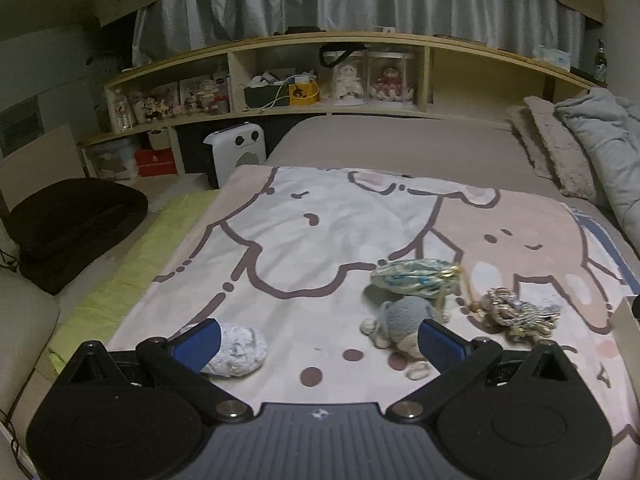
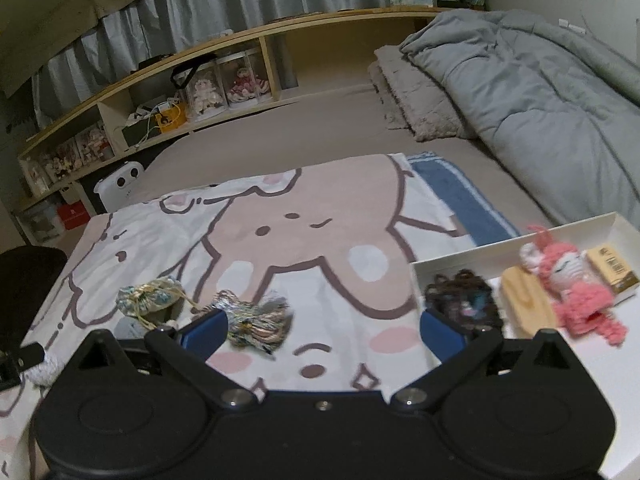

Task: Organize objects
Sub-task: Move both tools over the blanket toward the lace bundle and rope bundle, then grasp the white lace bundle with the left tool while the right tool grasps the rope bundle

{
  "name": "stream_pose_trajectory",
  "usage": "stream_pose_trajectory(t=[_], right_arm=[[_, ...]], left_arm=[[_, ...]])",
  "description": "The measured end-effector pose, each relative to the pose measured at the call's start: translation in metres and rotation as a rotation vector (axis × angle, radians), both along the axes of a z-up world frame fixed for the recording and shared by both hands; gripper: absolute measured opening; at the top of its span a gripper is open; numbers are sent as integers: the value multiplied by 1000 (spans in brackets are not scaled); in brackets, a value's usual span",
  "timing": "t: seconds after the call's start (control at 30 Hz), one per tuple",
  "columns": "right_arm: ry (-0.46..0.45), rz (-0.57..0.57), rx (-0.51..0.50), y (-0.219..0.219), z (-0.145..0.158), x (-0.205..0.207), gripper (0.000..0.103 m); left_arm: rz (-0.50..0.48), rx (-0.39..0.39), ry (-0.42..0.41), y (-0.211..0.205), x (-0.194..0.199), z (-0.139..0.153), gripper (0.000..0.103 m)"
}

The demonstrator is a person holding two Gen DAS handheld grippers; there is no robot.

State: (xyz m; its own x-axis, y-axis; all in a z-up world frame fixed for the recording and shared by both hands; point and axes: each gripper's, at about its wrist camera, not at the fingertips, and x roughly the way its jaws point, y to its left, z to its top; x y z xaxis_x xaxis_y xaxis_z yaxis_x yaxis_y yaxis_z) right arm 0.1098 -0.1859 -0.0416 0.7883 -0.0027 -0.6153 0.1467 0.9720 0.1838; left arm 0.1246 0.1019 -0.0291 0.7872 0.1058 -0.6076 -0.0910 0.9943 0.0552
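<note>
My left gripper (image 1: 319, 344) is open above a cartoon-print blanket (image 1: 304, 240). A white crumpled ball (image 1: 240, 350) lies by its left finger and a grey knitted toy (image 1: 400, 320) by its right finger. Beyond them lie a blue-gold drawstring pouch (image 1: 414, 278) and a tasselled yarn bundle (image 1: 516, 314). My right gripper (image 2: 322, 334) is also open, with nothing between its fingers. The yarn bundle (image 2: 256, 320) lies by its left finger and the pouch (image 2: 150, 300) farther left. A white tray (image 2: 560, 236) at right holds a dark beaded item (image 2: 460, 300), a wooden piece (image 2: 524, 304), a pink knitted doll (image 2: 568, 284) and a small box (image 2: 612, 268).
A grey duvet (image 2: 540, 92) and fluffy pillows (image 2: 416, 100) lie at the far right of the bed. A wooden shelf (image 1: 280, 76) with dolls and boxes runs along the back. A white heater (image 1: 236, 152) and a dark cushion (image 1: 76, 224) sit left of the bed.
</note>
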Motion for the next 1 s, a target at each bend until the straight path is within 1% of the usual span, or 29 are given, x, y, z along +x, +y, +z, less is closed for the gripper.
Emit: stream_pose_trajectory(t=[0.13, 0.3, 0.5, 0.57, 0.7, 0.8, 0.87, 1.0], right_arm=[[24, -17, -4, 14, -10, 13, 103], [33, -50, 51, 21, -23, 29, 103], [63, -150, 46, 32, -39, 51, 103], [95, -185, 64, 35, -45, 61, 103], [147, -197, 112, 43, -58, 80, 103], [171, -200, 104, 54, -65, 93, 103], [205, -208, 99, 62, -69, 103, 103], [261, -244, 95, 74, -77, 119, 103]], left_arm=[[32, 5, 2, 15, 9, -11, 103], [72, 23, -8, 39, 20, -28, 103], [93, -16, 16, 60, 31, -51, 103], [103, -33, 17, 66, 34, -57, 103], [89, -73, -4, 75, 37, -66, 103], [68, -76, -34, 80, 38, -69, 103], [68, -83, -36, 83, 39, -72, 103], [67, -42, -38, 81, 42, -79, 103]])
